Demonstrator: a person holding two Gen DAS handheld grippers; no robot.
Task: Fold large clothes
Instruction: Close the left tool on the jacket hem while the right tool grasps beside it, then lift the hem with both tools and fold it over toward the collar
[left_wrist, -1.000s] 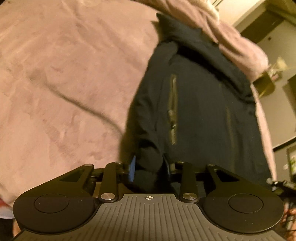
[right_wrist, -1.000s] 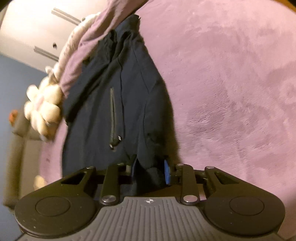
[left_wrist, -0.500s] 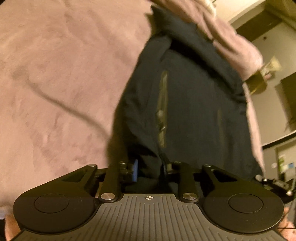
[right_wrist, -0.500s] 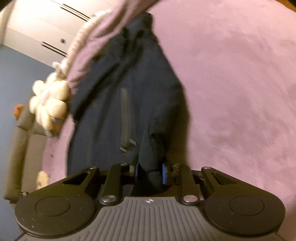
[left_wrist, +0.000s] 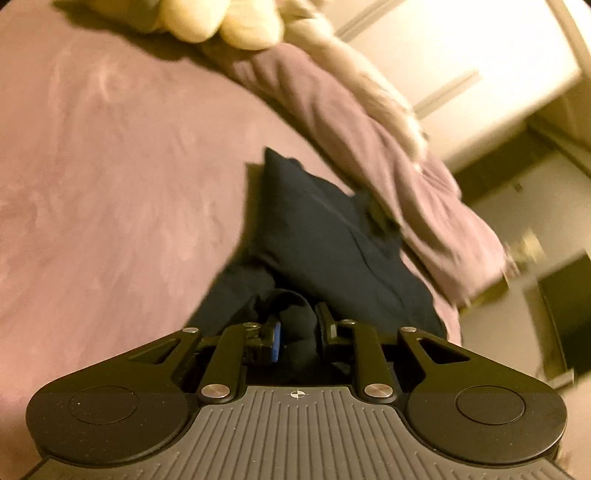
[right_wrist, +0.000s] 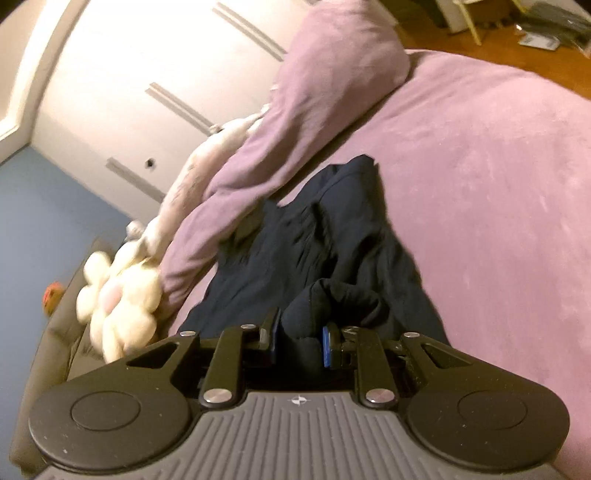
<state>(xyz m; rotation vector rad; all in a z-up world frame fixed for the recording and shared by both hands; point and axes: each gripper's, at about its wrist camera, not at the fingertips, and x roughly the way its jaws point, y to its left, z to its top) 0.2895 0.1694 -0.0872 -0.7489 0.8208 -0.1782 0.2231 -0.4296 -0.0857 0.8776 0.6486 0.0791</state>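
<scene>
Both grippers have swung forward with the garment since a second ago: the zip pockets that lay flat in front of me are gone from sight, and the dark navy jacket now bunches up short ahead of me, its lower part carried over toward the pillow end. My left gripper has just been closing, and I see a thick wad of the navy cloth pinched between its narrow jaws, the blue pad pressing on the fabric. My right gripper has a similar bunch clamped between its blue pads, jaws narrow, a rolled lump of cloth standing just above them; its jaws tightened a touch a moment back and are steady now. The jacket lies on the mauve bedspread, its far end tucked against the mauve pillow. From my right view a white plush flower sits at the bed's edge, just beside the pillow's lower corner. Left view is blurred, so I can't make out the seams.
</scene>
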